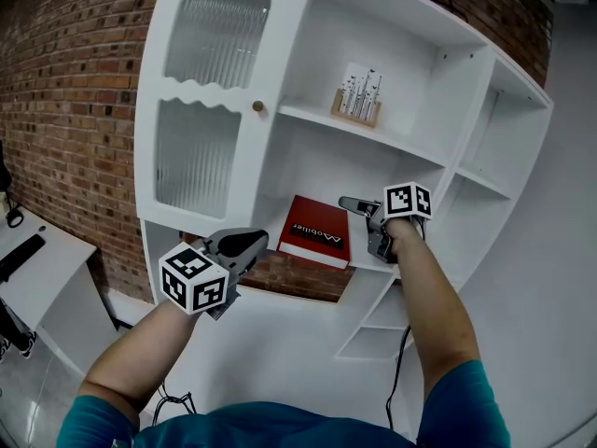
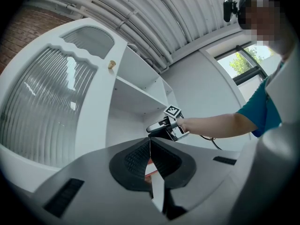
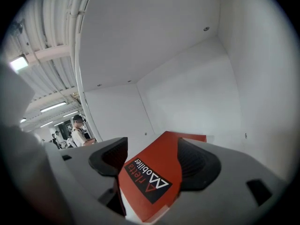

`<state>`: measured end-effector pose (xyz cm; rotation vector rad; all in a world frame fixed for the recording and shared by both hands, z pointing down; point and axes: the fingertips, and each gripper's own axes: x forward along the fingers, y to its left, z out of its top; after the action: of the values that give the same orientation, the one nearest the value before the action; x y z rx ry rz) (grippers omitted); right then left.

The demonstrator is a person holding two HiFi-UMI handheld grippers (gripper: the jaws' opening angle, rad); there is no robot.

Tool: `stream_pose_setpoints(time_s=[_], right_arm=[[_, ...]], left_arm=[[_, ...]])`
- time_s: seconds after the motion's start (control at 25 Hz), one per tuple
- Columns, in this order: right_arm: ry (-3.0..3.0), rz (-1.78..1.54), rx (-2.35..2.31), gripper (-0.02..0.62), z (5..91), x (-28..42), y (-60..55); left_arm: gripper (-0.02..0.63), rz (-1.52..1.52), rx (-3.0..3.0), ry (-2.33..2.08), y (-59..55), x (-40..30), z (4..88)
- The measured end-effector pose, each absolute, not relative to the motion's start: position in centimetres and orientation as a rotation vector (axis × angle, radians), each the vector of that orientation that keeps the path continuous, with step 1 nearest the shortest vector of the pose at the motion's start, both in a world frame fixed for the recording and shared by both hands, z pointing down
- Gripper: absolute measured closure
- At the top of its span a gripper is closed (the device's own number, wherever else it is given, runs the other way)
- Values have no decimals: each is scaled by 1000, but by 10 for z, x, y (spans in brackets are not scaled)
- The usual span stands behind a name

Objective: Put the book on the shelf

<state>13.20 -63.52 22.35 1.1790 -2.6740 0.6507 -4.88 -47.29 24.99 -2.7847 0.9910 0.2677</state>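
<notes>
A red book (image 1: 315, 231) with a black title band lies tilted in the lower compartment of the white shelf unit (image 1: 308, 119), its left part resting on the shelf board. My right gripper (image 1: 360, 220) is shut on the book's right edge. In the right gripper view the book (image 3: 161, 156) runs slantwise between the two dark pads, cover up, inside the white compartment, with my right gripper (image 3: 152, 165) closed around it. My left gripper (image 1: 250, 244) hangs shut and empty below and left of the book, in front of the unit's lower edge. In its own view my left gripper (image 2: 150, 150) has its pads pressed together.
A wooden holder (image 1: 357, 101) with small upright pieces stands on the shelf above. Left of the open compartments is a ribbed-glass door (image 1: 201, 91) with a knob (image 1: 257, 106). A brick wall (image 1: 65, 91) is behind, and a white table (image 1: 42, 269) stands at the far left.
</notes>
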Motion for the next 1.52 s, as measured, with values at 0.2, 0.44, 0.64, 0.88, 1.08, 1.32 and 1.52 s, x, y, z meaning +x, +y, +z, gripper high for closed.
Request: stream_pose_setpoints(time_s=[0.2,0.44,0.64,0.88,1.08,1.32,1.52], right_arm=[[-2766,600,1145,276,223,137,-617],[-2836,409,1174,276,218,144,-589],[-2832,146,1253,279,223,153,-564],[-2794,-25,1409,458,248,175,-538],[-2754,-125,1471,540,272,181,-518],[-2771,-117,1487,572,289,179,-510],[-2774,-93,1496,574,291,180,-513]], left_arm=[[589,269,-2782,998,-473,-48,249],[589,267,-2775,1018,-470,-51,250],[589,250,-2743,1047,-465,-58,252],[589,245,-2704,1123,-459,-74,265],[589,256,-2712,1182,-458,-85,279],[589,252,-2720,1234,-458,-91,293],[589,247,-2712,1234,-458,-90,292]])
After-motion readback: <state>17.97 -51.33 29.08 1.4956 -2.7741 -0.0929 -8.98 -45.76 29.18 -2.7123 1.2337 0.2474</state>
